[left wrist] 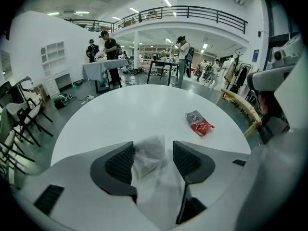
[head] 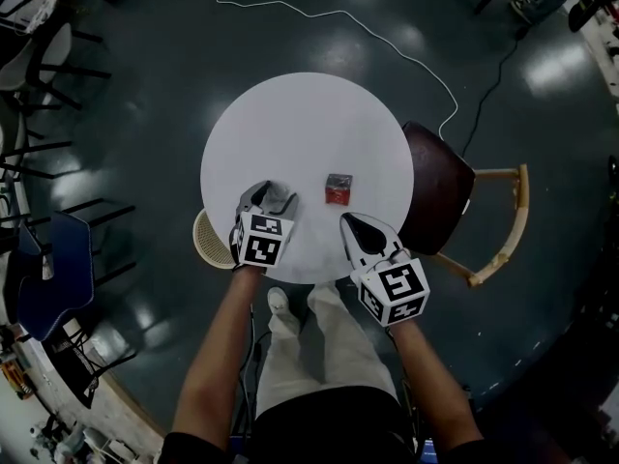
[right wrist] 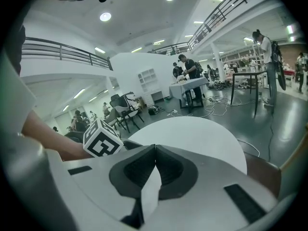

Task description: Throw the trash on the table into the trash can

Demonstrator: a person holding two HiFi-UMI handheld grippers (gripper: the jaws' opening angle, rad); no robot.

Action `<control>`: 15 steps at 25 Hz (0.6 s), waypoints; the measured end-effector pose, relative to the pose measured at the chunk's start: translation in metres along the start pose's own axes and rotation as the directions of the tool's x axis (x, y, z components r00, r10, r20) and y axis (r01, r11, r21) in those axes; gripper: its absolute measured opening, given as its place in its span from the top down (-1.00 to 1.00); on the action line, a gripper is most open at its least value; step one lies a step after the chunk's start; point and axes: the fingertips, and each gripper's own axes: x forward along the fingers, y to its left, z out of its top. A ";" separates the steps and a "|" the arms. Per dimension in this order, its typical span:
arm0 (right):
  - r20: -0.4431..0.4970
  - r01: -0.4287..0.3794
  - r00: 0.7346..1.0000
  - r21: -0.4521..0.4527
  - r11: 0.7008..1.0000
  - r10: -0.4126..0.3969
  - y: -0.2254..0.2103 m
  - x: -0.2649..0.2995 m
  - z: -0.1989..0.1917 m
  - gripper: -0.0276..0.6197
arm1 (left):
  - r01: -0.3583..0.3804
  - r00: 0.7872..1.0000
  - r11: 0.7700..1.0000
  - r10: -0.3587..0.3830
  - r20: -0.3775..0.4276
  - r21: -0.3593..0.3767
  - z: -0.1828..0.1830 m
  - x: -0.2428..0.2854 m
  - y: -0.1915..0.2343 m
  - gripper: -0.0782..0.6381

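Left gripper (left wrist: 151,160) jaws wide apart, straddling the crumpled clear wrapper (left wrist: 148,154) on the white desk (head: 300,124), not clamped; right gripper (right wrist: 155,165) jaws together, empty; red snack packet (head: 338,189) mid-desk, untouched.

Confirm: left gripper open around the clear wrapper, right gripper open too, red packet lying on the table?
Not quite. The right gripper is shut, jaws together with nothing between them, as the right gripper view shows. The rest holds: the left gripper is open around the clear wrapper, and the red packet lies on the table.
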 end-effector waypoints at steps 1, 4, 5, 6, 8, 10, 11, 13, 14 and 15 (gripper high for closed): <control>-0.003 0.000 1.000 -0.001 1.000 0.000 -0.001 0.001 -0.001 0.86 | -0.001 1.000 1.000 0.001 -0.007 -0.001 0.000 0.001 0.000 0.06; -0.009 -0.003 1.000 0.005 1.000 0.003 -0.003 0.001 -0.004 0.86 | -0.009 1.000 1.000 0.009 0.008 -0.002 0.002 0.004 0.002 0.06; -0.010 -0.004 1.000 0.008 1.000 0.004 -0.003 0.001 -0.005 0.86 | -0.013 1.000 1.000 0.013 0.007 -0.001 0.002 0.004 0.003 0.08; -0.010 -0.005 1.000 0.010 1.000 0.005 -0.004 0.001 -0.005 0.86 | -0.020 1.000 1.000 0.020 0.002 0.002 0.001 0.004 0.004 0.14; -0.012 -0.008 1.000 0.009 1.000 0.008 -0.004 0.001 -0.006 0.86 | -0.033 0.999 0.999 0.033 -0.012 0.013 -0.001 0.003 0.005 0.26; -0.017 -0.006 1.000 -0.002 1.000 0.006 -0.003 0.002 -0.006 0.86 | -0.040 0.999 0.999 0.041 -0.024 0.025 -0.002 0.002 0.004 0.33; -0.018 -0.005 1.000 -0.007 1.000 0.005 -0.003 0.002 -0.006 0.86 | -0.042 0.999 0.999 0.043 -0.026 0.028 -0.003 0.002 0.003 0.35; -0.018 -0.007 1.000 -0.009 1.000 0.007 -0.002 0.001 -0.005 0.86 | -0.047 0.999 0.999 0.047 -0.026 0.019 -0.003 0.001 0.002 0.39; -0.017 -0.008 1.000 -0.007 1.000 0.008 -0.002 -0.001 -0.005 0.86 | -0.048 0.999 0.999 0.048 -0.026 0.011 -0.003 0.000 0.002 0.41; -0.016 -0.007 1.000 -0.005 1.000 0.007 -0.003 -0.002 -0.005 0.86 | -0.047 0.999 0.999 0.048 -0.024 0.002 -0.002 0.000 0.002 0.42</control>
